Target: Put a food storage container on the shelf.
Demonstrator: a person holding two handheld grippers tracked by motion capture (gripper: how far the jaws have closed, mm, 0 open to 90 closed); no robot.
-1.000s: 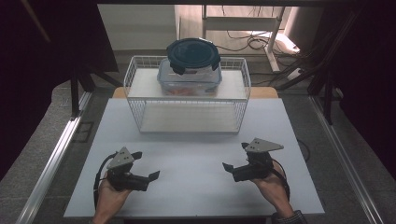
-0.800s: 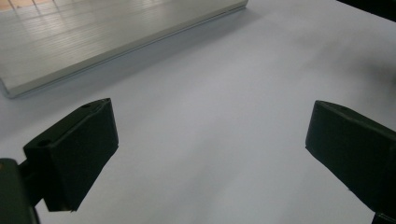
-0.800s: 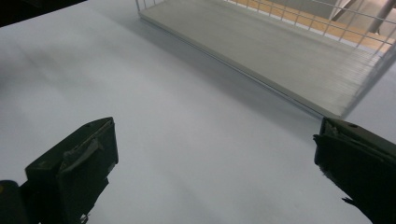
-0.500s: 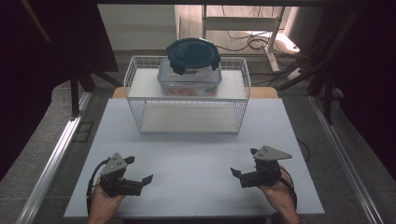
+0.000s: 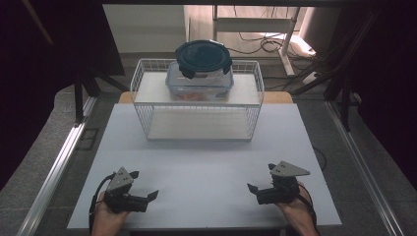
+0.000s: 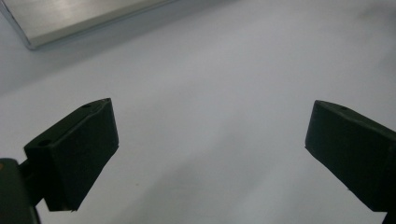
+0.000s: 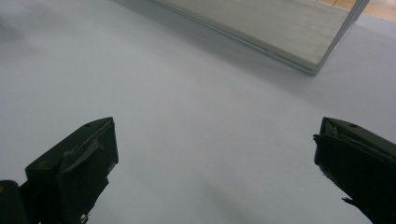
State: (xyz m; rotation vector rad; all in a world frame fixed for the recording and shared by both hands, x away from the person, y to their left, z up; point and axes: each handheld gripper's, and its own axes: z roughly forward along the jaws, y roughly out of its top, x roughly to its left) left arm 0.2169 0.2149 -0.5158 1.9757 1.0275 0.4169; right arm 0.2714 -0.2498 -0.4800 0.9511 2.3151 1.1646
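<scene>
The left hand-held gripper [image 5: 142,189] and the right hand-held gripper [image 5: 259,184] both sit low at the near edge of the white counter [image 5: 206,167], each with its jaws spread wide and nothing between them; the gripper views look across bare counter toward the foot of the basket. The work in reach is the clear food container [image 5: 199,81] with its dark clip-on lid [image 5: 203,56], which stands on the upper shelf of the white wire basket [image 5: 196,101] at the far side, well apart from both grippers. To do this well, I judge that both should travel forward together, rise above the basket rim, and close evenly on opposite sides of the container, below the lid clips.
</scene>
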